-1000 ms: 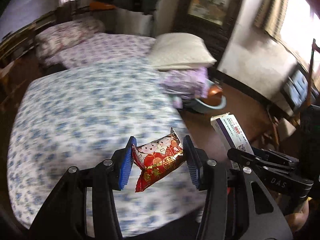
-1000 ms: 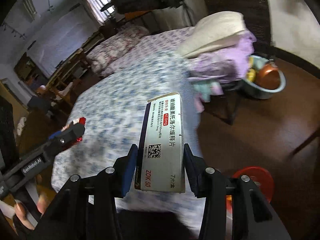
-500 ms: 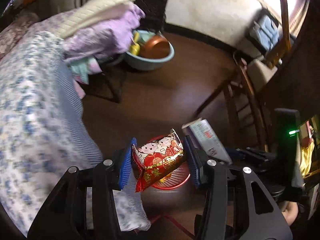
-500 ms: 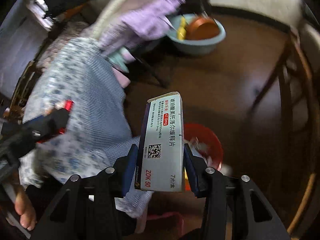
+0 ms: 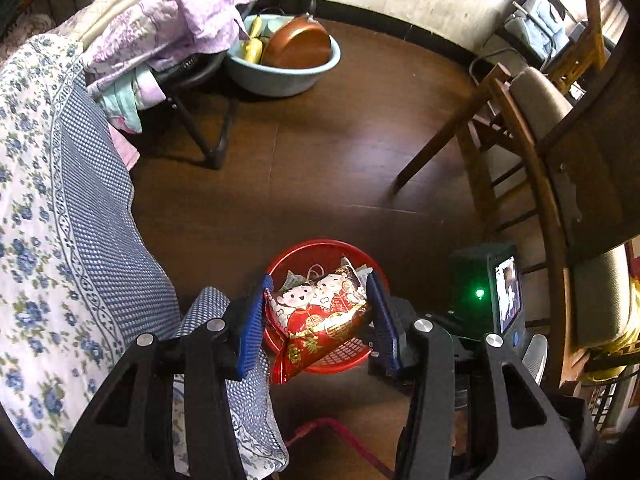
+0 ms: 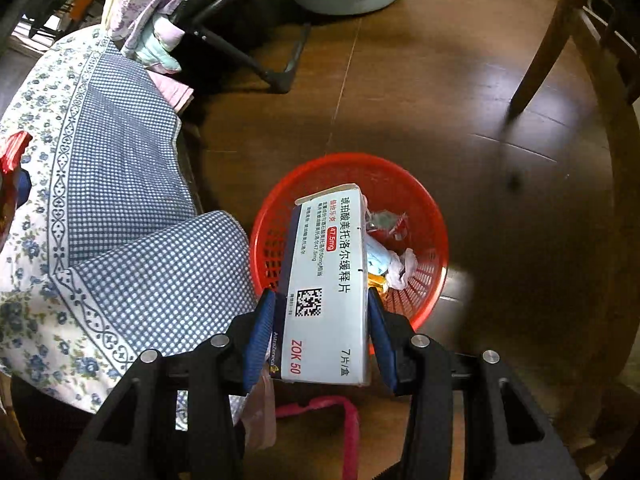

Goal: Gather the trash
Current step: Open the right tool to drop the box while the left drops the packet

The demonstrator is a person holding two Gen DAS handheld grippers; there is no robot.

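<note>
My left gripper is shut on a red snack packet printed with two cartoon figures. It hangs above a red plastic basket on the dark wooden floor. My right gripper is shut on a white medicine box with a QR code and red lettering, held over the same red basket. Crumpled wrappers and tissue lie inside it. A red scrap of the packet shows at the left edge of the right wrist view.
A bed with a blue floral and checked cover fills the left, its corner hanging beside the basket. A folding stand with purple clothes, a light blue basin and wooden chairs stand around. A pink strap lies on the floor.
Both grippers swung from over the bed to the right and down, ending above the red basket. Each keeps its grip on its item.
</note>
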